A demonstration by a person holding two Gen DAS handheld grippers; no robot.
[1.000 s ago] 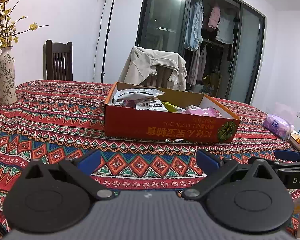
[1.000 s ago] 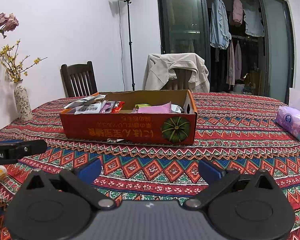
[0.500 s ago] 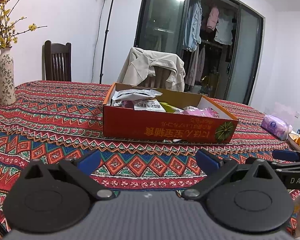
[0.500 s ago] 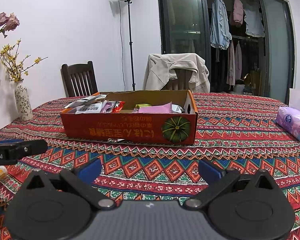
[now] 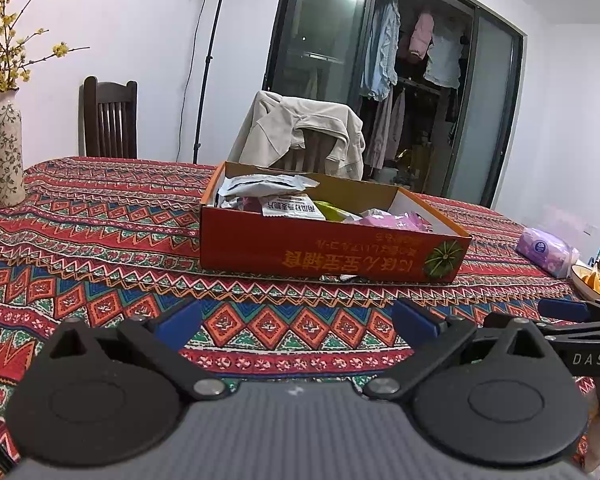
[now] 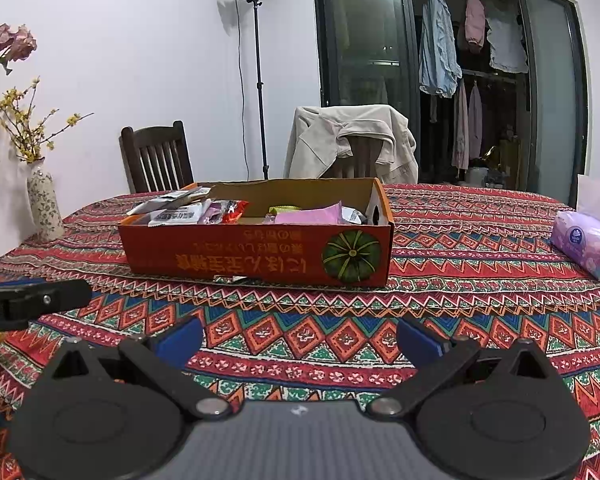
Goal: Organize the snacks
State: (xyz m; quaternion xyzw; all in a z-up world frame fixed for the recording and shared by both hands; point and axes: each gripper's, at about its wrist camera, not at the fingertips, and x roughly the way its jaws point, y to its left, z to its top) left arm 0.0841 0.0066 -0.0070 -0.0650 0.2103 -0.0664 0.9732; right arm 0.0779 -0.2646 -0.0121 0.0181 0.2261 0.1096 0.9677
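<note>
A low red cardboard box (image 5: 328, 250) (image 6: 256, 254) with a pumpkin picture stands on the patterned tablecloth ahead of both grippers. Inside lie several snack packets: grey-white ones (image 5: 266, 186) (image 6: 172, 204) at the left end, a pink one (image 5: 394, 220) (image 6: 310, 214) toward the right. My left gripper (image 5: 296, 322) is open over bare cloth, well short of the box. My right gripper (image 6: 298, 338) is also open and empty, likewise short of the box. Its tip (image 5: 564, 310) shows at the right edge of the left wrist view.
A flowered vase (image 5: 6, 152) (image 6: 44, 204) stands at the table's left. A purple tissue pack (image 5: 546, 252) (image 6: 584, 244) and a bowl of orange snacks (image 5: 598, 282) sit at the right. Two chairs (image 6: 158, 158) stand behind the table, one draped with a beige jacket (image 6: 352, 142).
The left wrist view has shifted slightly, so the box sits a little lower and further left. Both grippers stay open; the right one has barely moved.
</note>
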